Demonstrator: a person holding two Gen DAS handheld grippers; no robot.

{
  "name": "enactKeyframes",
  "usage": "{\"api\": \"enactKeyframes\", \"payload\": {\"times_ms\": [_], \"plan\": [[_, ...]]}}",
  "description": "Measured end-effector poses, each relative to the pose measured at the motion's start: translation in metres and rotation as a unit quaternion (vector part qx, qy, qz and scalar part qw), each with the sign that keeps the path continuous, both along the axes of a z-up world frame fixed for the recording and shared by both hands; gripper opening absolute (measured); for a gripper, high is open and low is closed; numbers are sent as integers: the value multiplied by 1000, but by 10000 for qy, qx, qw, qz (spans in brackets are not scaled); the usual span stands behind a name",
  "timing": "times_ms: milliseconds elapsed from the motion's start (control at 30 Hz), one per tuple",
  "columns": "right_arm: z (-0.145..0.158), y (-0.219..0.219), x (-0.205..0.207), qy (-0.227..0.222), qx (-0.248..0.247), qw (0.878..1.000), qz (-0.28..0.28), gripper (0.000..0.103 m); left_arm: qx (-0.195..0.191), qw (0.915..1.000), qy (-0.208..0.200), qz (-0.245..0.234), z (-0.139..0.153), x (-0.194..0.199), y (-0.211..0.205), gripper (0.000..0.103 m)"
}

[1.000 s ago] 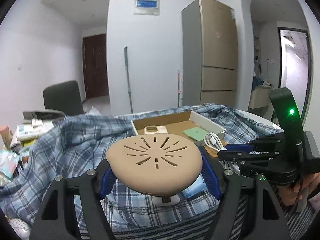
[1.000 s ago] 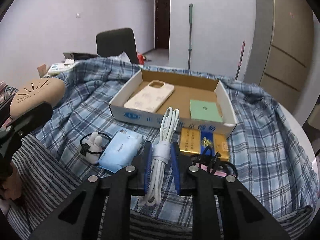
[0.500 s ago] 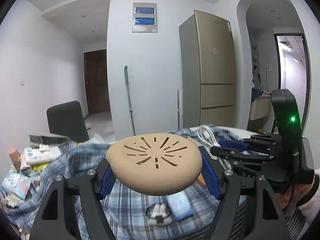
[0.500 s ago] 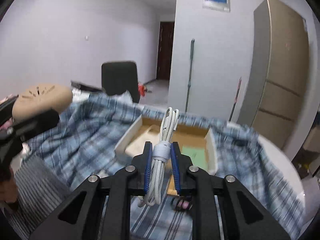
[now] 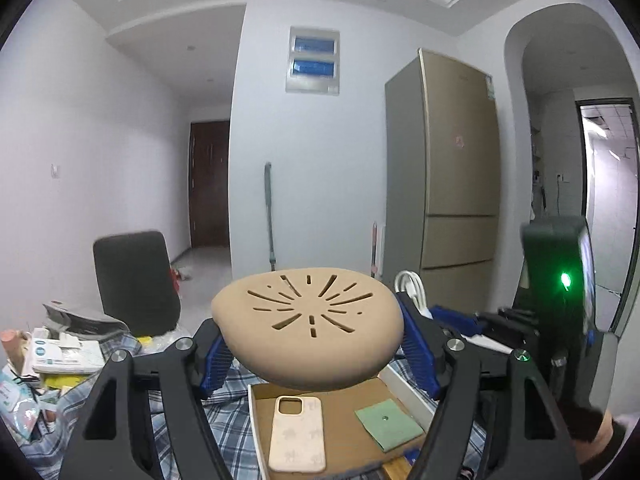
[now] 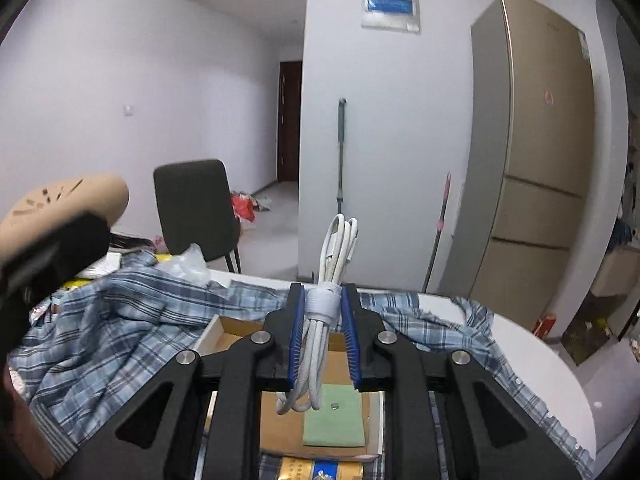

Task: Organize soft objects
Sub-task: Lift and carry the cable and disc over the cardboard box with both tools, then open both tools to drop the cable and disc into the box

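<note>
1. Left tool (image 5: 312, 344): its blue pads are spread wide and pressed on opposite edges of a tan slotted pad (image 5: 308, 326), which is held aloft, face up, with its long axis running from 9 to 3 o'clock across the left view. It looks like light, squashy foam or silicone, so an edge grip seems right, with gentle pressure to avoid buckling it.
2. Right tool (image 6: 322, 344): nearly closed, it pinches a white coiled cable (image 6: 320, 340) at its wrap band. The bundle's long axis runs from 6 to 12 o'clock, with its loops poking out at both ends. It is probably light and floppy, and the band is the firmest place to hold.
3. Below both tools is an open cardboard box (image 5: 256, 416). It holds a cream phone case (image 5: 297, 434) lying lengthwise from 6 to 12 o'clock and a green square (image 5: 388, 424) at about 3 o'clock from it.
4. Beyond the box, a plaid cloth (image 6: 120, 320) covers the tabletop.
</note>
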State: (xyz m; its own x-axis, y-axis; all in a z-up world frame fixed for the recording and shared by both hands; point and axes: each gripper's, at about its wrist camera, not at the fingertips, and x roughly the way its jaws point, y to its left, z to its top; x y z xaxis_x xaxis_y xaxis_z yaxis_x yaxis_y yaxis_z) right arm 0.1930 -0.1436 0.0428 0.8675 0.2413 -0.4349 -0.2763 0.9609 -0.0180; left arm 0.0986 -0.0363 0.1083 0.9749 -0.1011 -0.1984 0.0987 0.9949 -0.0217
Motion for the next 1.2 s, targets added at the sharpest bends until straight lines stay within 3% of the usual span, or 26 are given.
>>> {"api": "enactKeyframes", "payload": {"times_ms": [167,267,400,567,833,900,1033,1200], "plan": [[-34,-3,18,369,109,9993,29,18,-349,9969,704,34,-22,56,15,75],[-61,-4,32,746,79,9971,100,18,-339,9915,1250,109,-49,81,19,75],[-96,-7,52,1307,95,9913,132,18,-20,9784,2065,84,-93,110,16,75],[-126,-8,69,1933,98,9806,322,18,-206,9583,2850,-67,-135,130,25,75],[-140,-5,69,2129,47,9761,425,19,-124,9550,2962,-48,-145,136,27,81],[-139,-5,69,2144,61,9758,419,20,-142,9583,2854,-60,-142,132,23,83],[-137,-8,68,2099,115,9770,366,43,-45,9695,2449,22,-130,124,22,88],[-133,-10,67,2035,139,9784,325,43,-48,9756,2193,-22,-119,118,23,88]]}}
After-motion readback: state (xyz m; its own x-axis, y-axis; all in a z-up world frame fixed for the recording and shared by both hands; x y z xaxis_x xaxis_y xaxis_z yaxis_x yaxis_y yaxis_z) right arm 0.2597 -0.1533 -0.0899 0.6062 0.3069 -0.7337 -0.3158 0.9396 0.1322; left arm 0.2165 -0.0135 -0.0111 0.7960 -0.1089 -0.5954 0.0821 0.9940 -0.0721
